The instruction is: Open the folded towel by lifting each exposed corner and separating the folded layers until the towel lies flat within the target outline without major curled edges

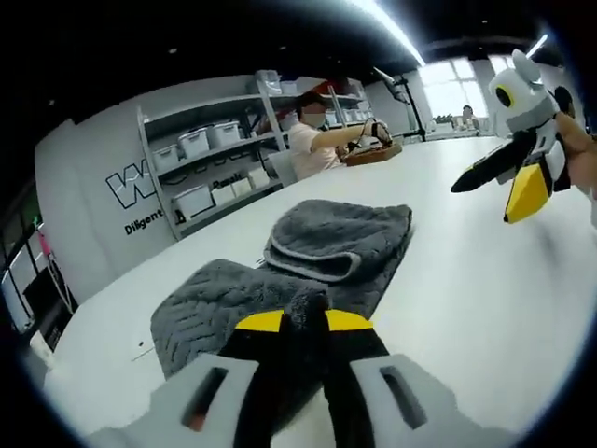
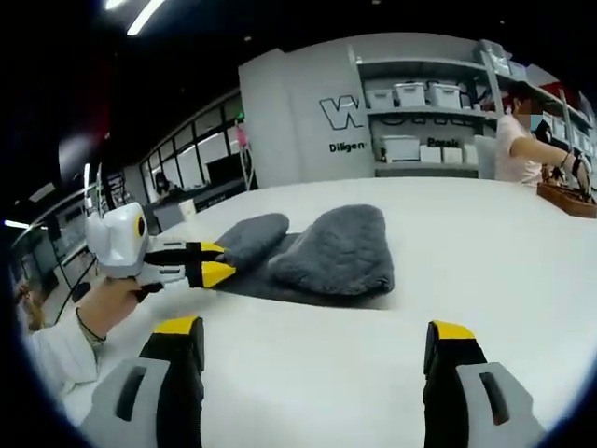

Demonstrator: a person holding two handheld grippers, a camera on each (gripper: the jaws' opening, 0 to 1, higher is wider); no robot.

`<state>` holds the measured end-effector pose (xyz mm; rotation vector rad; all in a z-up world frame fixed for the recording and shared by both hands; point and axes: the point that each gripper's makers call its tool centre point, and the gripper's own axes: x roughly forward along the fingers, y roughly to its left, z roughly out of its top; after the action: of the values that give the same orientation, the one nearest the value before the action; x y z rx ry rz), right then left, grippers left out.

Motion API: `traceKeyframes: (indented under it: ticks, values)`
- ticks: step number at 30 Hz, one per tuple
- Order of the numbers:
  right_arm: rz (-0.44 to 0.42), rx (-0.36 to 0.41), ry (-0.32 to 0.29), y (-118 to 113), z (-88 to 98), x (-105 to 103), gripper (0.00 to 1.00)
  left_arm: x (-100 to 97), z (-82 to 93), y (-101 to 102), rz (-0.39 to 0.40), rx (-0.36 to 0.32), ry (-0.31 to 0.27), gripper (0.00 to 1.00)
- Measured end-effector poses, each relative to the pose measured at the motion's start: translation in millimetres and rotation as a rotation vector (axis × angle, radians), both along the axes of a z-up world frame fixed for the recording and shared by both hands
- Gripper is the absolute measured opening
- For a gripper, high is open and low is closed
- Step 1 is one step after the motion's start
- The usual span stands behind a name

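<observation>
- Left gripper (image 1: 304,322) is closed on the near edge of the grey towel (image 1: 317,252), its yellow-tipped jaws pinching a tuft of the cloth.
- Right gripper (image 2: 315,338) stands wide open and holds nothing; it hangs above bare white surface (image 2: 466,252), short of the towel.
- Towel lies on the surface, folded into two humped rolls side by side, with a flat layer beneath.
- Behind, a seated person (image 1: 315,140) works at the surface's far edge, before shelves (image 1: 210,154) of white bins.
</observation>
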<state>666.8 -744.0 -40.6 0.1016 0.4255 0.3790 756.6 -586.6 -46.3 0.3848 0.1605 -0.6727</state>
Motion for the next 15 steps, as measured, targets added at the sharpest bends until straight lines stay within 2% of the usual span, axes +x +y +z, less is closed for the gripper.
traceKeyframes:
  ticks: [9, 15]
  values:
    - [0.013, -0.006, 0.008, 3, -2.2, 0, 0.98, 1.3, 5.4, 5, 0.007, -0.081, 0.024, 0.05]
    - [0.011, -0.004, 0.011, 2, -2.9, -1, 0.98, 0.4, 16.6, 10, 0.031, -0.089, -0.009, 0.05]
